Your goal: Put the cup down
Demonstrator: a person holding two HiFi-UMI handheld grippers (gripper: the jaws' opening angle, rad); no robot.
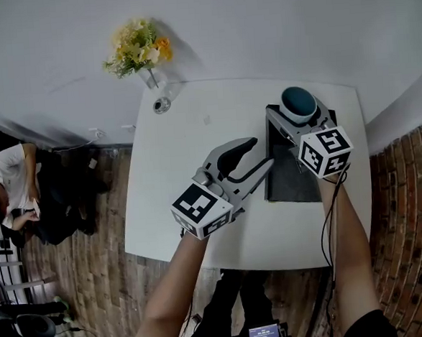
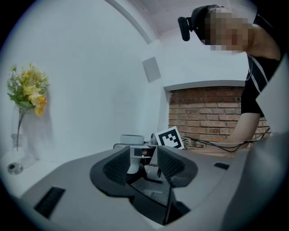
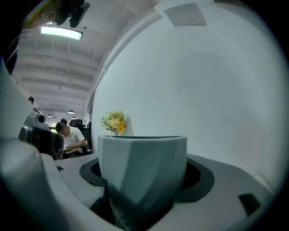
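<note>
A teal-grey cup (image 1: 298,100) sits upright between the jaws of my right gripper (image 1: 297,116), over the far end of a dark mat (image 1: 292,180) on the white table (image 1: 188,144). In the right gripper view the cup (image 3: 142,171) fills the gap and both pads press on its sides, so the right gripper (image 3: 143,185) is shut on it. I cannot tell whether the cup's base touches the mat. My left gripper (image 1: 258,156) hovers left of the mat, open and empty. The left gripper view looks between that gripper's (image 2: 143,164) parted jaws at the cup (image 2: 132,140).
A vase of yellow flowers (image 1: 138,47) and a small glass object (image 1: 162,104) stand at the table's back left corner. A person (image 1: 11,192) sits at the left beyond the table. Brick wall lies to the right.
</note>
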